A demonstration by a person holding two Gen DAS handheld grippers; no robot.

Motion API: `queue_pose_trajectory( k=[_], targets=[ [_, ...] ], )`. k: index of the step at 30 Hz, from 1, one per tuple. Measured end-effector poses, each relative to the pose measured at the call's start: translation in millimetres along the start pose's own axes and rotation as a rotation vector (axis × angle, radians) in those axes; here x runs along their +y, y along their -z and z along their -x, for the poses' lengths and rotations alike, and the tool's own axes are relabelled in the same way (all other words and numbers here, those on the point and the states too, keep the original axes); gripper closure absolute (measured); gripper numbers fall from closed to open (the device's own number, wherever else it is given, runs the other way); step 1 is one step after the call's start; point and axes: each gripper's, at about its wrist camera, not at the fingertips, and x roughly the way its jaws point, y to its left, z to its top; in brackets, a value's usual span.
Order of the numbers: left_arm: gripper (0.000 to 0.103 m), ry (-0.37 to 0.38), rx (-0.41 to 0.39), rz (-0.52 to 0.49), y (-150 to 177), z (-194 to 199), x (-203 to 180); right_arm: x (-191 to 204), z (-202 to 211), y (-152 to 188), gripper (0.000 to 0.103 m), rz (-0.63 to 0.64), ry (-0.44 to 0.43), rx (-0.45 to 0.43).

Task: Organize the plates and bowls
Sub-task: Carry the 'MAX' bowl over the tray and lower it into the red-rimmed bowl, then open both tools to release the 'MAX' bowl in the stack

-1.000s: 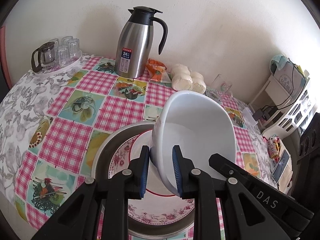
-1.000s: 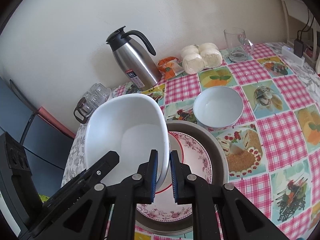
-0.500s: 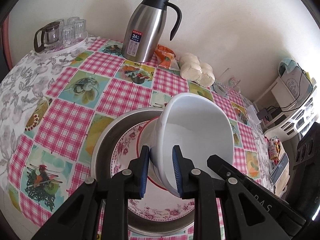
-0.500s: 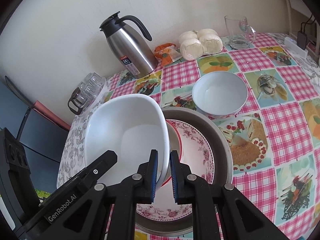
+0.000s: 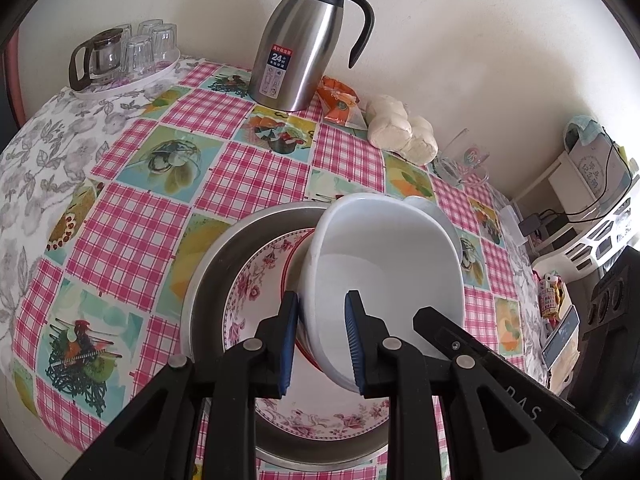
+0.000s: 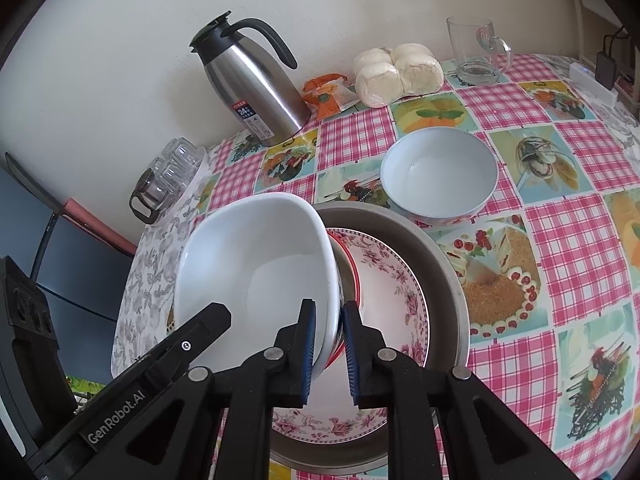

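A deep white bowl (image 5: 384,280) (image 6: 256,280) hangs tilted, held at opposite rims. My left gripper (image 5: 320,344) is shut on its near rim, one pad outside the wall and one inside. My right gripper (image 6: 329,348) grips the other rim; its jaws are opening, and the wall still fills the gap between the pads. Under the bowl is a stack: a metal basin (image 5: 208,280) (image 6: 448,272), a floral plate (image 5: 252,280) (image 6: 400,292) and a small red-rimmed plate (image 6: 352,264). The bowl's base is close to the red-rimmed plate; contact is hidden. A second white bowl (image 6: 438,172) stands on the cloth beyond the basin.
A steel thermos jug (image 5: 304,48) stands by the wall, with an orange packet (image 5: 340,100) and bagged buns (image 5: 400,132) beside it. A glass mug (image 6: 476,48) is at the far right. A tray of glasses (image 5: 128,56) sits far left. The checked tablecloth (image 5: 132,232) lies left of the basin.
The white bowl has sunk toward the stacked plates with both grippers on it. The left view has swung, so the thermos sits further right. The right jaws stand slightly wider.
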Motion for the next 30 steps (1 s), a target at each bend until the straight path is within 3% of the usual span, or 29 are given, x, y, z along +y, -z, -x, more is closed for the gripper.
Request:
queue_pose_trajectory(
  k=[30],
  targets=[
    [0.079, -0.003, -0.039, -0.013, -2, 11, -4, -1, 1, 0, 0.083, 0.005, -0.004, -0.002]
  ],
)
